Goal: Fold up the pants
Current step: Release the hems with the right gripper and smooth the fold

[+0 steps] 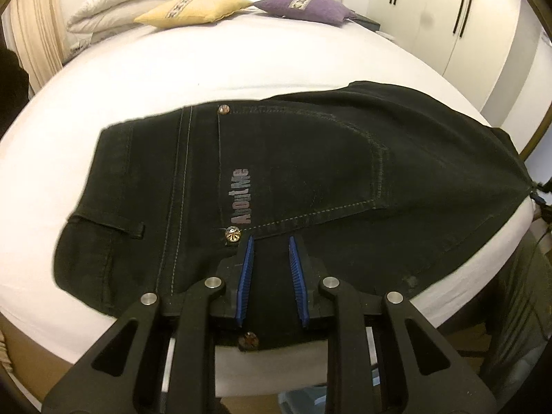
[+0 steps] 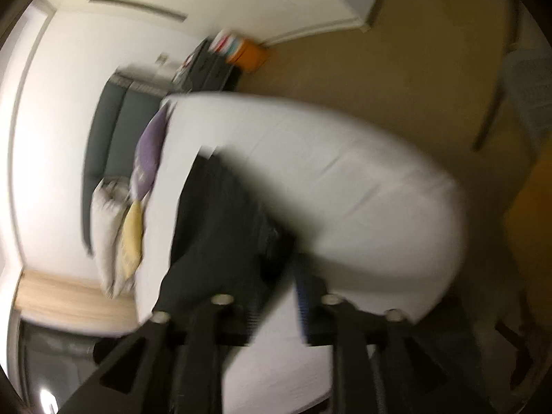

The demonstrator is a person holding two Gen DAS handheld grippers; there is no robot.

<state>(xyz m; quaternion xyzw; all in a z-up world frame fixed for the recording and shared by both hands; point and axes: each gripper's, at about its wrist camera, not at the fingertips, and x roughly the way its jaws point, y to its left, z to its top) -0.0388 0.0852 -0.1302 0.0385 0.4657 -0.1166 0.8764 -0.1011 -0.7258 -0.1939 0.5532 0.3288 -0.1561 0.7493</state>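
The black pants lie seat-up on the white bed, near its front edge. The left gripper is clamped on a thick fold of their near hem. The right gripper is badly blurred — its jaws appear parted, cloth beside them. Risk: a one-sided hold drags the pants askew or off the edge.
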